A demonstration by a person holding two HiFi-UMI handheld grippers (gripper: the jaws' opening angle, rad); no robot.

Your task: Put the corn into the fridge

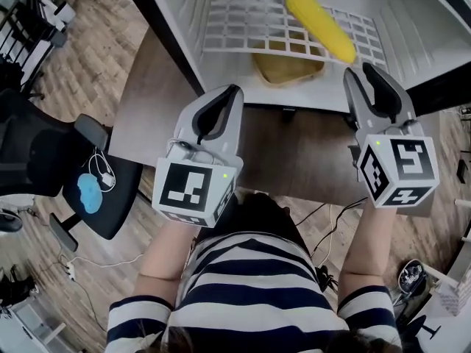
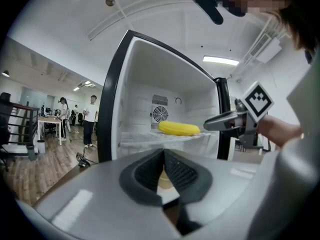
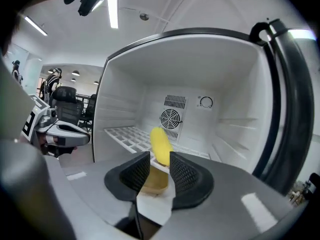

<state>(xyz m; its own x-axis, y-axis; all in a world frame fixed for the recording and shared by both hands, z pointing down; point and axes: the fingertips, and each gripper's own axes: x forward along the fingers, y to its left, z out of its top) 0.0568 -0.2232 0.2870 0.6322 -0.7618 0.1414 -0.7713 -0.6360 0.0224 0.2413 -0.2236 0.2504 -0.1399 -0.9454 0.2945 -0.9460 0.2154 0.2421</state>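
Note:
The yellow corn lies on the white wire shelf inside the open fridge, free of both grippers; it also shows as the corn and the corn. My right gripper hovers just in front of the shelf, below the corn's near end, jaws open with a narrow gap and nothing between them. My left gripper is held in front of the fridge's lower left edge, shut and holding nothing. A yellow container sits under the shelf.
The fridge stands on a brown wooden table. A black office chair with a blue item and cables is at the left. A fan grille sits on the fridge's back wall. People stand far off.

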